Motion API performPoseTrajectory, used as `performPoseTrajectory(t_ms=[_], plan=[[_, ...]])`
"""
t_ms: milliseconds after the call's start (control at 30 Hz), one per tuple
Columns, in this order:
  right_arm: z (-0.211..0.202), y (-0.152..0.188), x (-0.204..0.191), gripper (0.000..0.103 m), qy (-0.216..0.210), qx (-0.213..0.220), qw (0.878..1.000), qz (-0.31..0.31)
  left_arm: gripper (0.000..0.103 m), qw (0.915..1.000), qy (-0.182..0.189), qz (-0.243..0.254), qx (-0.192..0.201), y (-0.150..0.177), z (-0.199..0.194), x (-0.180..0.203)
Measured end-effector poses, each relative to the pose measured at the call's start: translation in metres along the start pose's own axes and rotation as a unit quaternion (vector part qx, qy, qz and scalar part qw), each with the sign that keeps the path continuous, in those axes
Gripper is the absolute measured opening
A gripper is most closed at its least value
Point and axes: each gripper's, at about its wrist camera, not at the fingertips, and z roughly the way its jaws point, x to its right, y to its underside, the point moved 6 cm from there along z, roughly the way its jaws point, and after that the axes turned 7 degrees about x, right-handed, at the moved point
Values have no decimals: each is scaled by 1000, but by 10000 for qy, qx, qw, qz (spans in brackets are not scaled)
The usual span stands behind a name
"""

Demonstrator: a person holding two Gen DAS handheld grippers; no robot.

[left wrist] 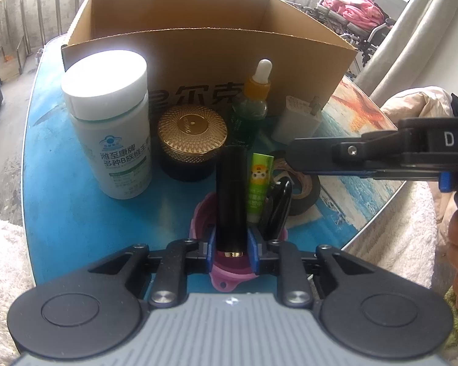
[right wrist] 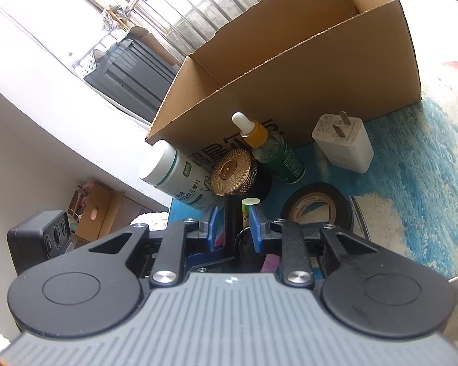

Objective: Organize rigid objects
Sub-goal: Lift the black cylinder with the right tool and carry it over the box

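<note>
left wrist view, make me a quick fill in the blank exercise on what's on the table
1. The left gripper is shut on a ____ tube standing in the pink cup.
2. The big white bottle has a ____ cap.
3. The lid of the round jar is ____ in colour.
4. The cardboard box stands ____ the dropper bottle.

Missing words: black; white; gold; behind

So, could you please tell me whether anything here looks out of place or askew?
Nothing is spilled or damaged. The only oddity: the cardboard box shows nothing inside, while the white bottle, gold-lidded jar and charger stand outside it.
</note>
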Motion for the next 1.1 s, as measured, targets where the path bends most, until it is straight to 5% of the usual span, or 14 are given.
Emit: performPoseTrajectory(t_ms=[700, 1100], plan=[[27, 7, -15, 24, -286, -249, 9990, 223, 22, 9948, 299, -109, 971, -18, -40, -1], [28, 8, 6, 24, -300, -467, 9921, 1128, 22, 9946, 421, -372, 871, -17, -36, -6]])
